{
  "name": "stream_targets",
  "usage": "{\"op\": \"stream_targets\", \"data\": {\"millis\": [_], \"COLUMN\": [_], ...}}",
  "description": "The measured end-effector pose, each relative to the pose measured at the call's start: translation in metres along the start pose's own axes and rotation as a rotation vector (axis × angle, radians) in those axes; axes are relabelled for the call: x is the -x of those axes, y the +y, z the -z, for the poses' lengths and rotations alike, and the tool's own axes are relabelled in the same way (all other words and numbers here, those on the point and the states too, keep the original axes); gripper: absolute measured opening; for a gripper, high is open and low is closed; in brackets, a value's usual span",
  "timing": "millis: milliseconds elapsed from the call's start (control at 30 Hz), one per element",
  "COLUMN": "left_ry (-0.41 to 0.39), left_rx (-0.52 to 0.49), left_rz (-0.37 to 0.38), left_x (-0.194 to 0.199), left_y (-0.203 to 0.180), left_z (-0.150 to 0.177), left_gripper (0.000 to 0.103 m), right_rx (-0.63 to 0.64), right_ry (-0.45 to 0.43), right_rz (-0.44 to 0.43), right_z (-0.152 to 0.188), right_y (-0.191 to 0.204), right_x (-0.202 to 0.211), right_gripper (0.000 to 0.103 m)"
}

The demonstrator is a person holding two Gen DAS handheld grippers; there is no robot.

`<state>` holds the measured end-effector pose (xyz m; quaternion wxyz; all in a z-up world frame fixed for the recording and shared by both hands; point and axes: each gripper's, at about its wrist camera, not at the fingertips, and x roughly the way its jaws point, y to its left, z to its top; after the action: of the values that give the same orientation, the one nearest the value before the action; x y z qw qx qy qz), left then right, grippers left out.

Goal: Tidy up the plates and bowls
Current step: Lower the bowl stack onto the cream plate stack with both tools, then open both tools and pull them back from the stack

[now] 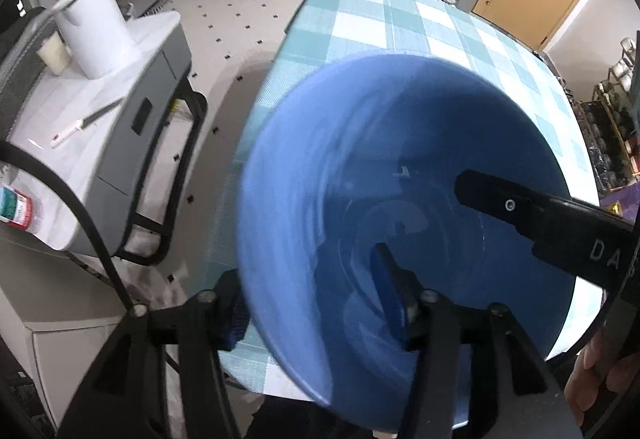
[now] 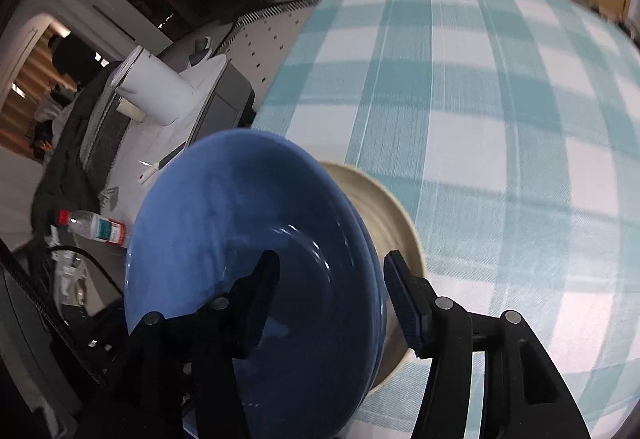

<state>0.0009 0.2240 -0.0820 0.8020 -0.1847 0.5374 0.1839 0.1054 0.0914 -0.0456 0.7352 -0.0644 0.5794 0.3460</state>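
Observation:
A large blue plate [image 1: 360, 167] fills the left wrist view, tilted over the checked tablecloth [image 1: 400, 23]. My left gripper [image 1: 312, 299] is shut on the plate's near rim, one finger under it and one inside. The right gripper's finger [image 1: 520, 207] reaches in over the plate from the right. In the right wrist view my right gripper [image 2: 332, 279] straddles the rim of the blue plate [image 2: 224, 207], which sits above a cream bowl or plate [image 2: 384, 207]. Its jaws stand apart on either side of the rim.
The table [image 2: 480, 119] carries a teal and white checked cloth. To the left stands a grey cart [image 1: 132, 111] with a white cylinder [image 1: 96, 27], a knife [image 1: 88, 123] and a water bottle [image 2: 96, 227]. Drawers and a basket line the far wall.

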Motion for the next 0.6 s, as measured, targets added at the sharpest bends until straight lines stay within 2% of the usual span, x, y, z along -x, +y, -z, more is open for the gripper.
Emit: {"op": "stream_targets", "data": {"millis": [133, 200, 333, 400, 467, 600], "left_ry": [-0.023, -0.039, -0.088, -0.127, -0.183, -0.310], "left_rx": [-0.018, -0.024, -0.010, 0.009, 0.023, 0.068], "left_rz": [-0.020, -0.041, -0.029, -0.013, -0.016, 0.001], "left_x": [0.006, 0.009, 0.017, 0.026, 0.038, 0.066], "left_y": [0.001, 0.002, 0.010, 0.015, 0.019, 0.023], "left_z": [0.002, 0.004, 0.007, 0.010, 0.015, 0.030], "left_gripper": [0.055, 0.055, 0.055, 0.055, 0.055, 0.055], "right_rx": [0.030, 0.046, 0.105, 0.114, 0.123, 0.184], "right_ry": [-0.032, -0.063, -0.161, -0.198, -0.236, -0.376], "right_rz": [0.020, 0.035, 0.058, 0.049, 0.038, -0.002], "right_z": [0.002, 0.003, 0.009, 0.012, 0.014, 0.027], "right_y": [0.005, 0.004, 0.003, -0.001, -0.005, -0.015], "right_x": [0.009, 0.014, 0.032, 0.040, 0.049, 0.076], "right_gripper": [0.064, 0.065, 0.073, 0.073, 0.080, 0.086]}}
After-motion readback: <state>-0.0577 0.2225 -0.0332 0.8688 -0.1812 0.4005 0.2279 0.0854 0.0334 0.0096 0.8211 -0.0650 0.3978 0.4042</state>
